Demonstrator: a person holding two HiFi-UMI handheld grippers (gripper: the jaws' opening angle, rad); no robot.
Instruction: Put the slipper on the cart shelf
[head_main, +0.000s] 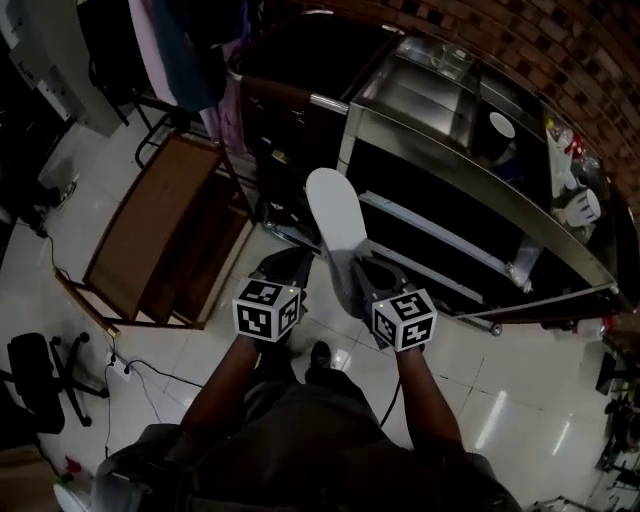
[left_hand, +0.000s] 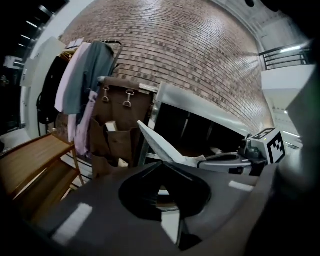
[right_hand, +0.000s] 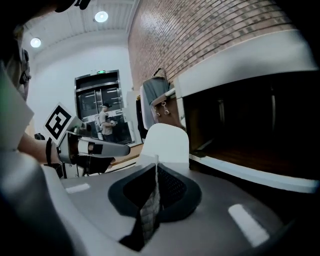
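We've got the slipper (head_main: 335, 213) in the R claw (head_main: 352, 272), jaws pinched nearly together on its thin rear edge. The white sole sticks out fwd & up, toe toward the cart (head_main: 455, 140). Holding it by the end makes sense to us: the long part can go into the shelf (head_main: 425, 232) first while the claw stays outside the frame. The slipper is in the air, near the cart's front, & as far as we can judge not yet over any shelf. The L claw (head_main: 286, 268) is closed, tips meeting, nothing btwn them. It hangs low, just beside the R one, prob. kept out of the way since one claw is enough for sth this light.

Views differ:
- **Head view:** gives the layout, w/ both claws side by side, the cart ahead-right, a wooden rack (head_main: 150, 235) at left & a cup (head_main: 501, 126) on the cart top.
- **R claw view:** the only one that shows the grip itself, pads together w/ the slipper rising just beyond the tips, plus the dark shelf opening close at right.
- **L claw view:** shows the slipper side-on, tilted up, & hanging clothes (left_hand: 82, 75) against the brick wall (left_hand: 200, 50).
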